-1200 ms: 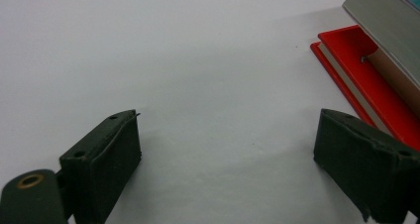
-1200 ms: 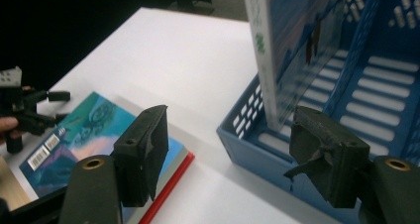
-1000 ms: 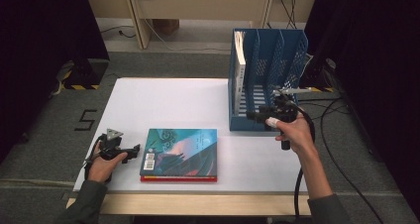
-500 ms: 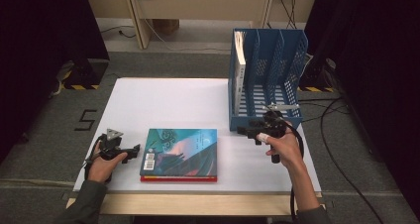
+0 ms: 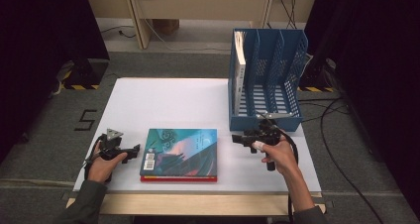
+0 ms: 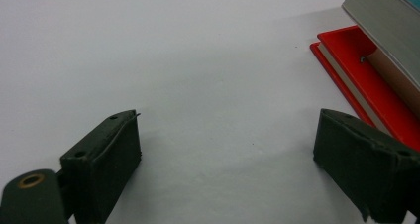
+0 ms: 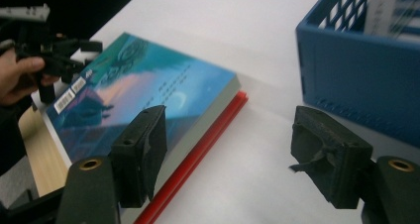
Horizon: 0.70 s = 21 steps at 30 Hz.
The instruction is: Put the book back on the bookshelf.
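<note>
A teal-covered book (image 5: 181, 149) lies flat on a red book (image 5: 178, 178) near the table's front edge. My left gripper (image 5: 134, 151) rests just left of the stack, open, its jaws wide with bare table between them (image 6: 225, 169); the red book (image 6: 366, 85) sits off its right jaw. My right gripper (image 5: 238, 139) hovers right of the stack, pointing left, open and empty (image 7: 237, 154). Past its jaws lie the teal book (image 7: 143, 90) and the red edge (image 7: 198, 159) under it.
A blue file rack (image 5: 267, 85) stands at the table's back right, close behind my right hand, with one white book (image 5: 239, 60) upright in its left slot. The white table (image 5: 163, 105) stretches bare behind the books. A cable trails off the right edge.
My right gripper has dropped from in front of the rack and moved left toward the stacked books. The left gripper and the books have stayed put.
</note>
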Each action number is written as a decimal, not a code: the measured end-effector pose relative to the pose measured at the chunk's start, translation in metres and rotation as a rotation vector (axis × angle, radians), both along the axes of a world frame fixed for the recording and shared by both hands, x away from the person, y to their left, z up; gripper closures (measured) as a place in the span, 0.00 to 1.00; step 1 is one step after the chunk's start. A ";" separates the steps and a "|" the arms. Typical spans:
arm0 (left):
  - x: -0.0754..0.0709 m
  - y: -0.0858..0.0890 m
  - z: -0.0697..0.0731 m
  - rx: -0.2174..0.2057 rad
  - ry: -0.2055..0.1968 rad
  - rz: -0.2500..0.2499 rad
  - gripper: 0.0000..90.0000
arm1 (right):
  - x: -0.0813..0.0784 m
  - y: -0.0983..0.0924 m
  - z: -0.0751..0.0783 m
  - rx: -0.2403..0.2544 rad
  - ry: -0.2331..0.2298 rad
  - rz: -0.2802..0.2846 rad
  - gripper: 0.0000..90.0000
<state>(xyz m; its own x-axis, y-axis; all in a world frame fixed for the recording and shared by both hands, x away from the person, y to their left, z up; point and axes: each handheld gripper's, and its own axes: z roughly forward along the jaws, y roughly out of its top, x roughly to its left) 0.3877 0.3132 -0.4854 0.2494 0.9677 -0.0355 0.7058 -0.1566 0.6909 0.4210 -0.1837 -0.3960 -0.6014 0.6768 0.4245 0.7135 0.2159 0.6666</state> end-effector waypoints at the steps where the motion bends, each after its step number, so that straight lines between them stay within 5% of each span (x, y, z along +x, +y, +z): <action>1: 0.000 0.000 0.000 0.000 0.000 -0.002 0.12 | -0.004 0.002 -0.005 -0.004 0.013 0.023 0.34; 13: -0.003 -0.001 0.001 -0.004 -0.024 -0.027 0.17 | -0.018 0.020 -0.043 -0.028 0.089 0.098 0.34; 21: -0.010 -0.003 0.010 -0.012 -0.063 -0.034 0.17 | -0.024 0.027 -0.049 -0.022 0.100 0.103 0.33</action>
